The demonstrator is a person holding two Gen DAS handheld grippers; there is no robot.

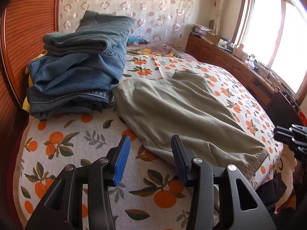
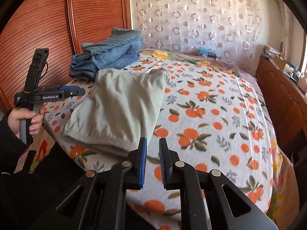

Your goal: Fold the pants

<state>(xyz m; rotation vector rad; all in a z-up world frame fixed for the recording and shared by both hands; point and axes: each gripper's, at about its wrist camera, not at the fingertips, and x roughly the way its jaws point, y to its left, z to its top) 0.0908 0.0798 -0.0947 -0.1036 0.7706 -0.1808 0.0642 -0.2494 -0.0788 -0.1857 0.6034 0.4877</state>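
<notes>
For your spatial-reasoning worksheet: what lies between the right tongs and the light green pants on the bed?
Only bare orange-print bedspread. In the right wrist view, the right tongs hover open just off the light green pants, near their closest edge, nothing between the pads.

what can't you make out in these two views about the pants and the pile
- Pale green pants: layers beneath are hidden by their own top fold, in both views.
- Stack of jeans: count unclear, folds overlap; a yellow item beneath is mostly covered.
- Windowsill clutter, left wrist view: too small.
</notes>
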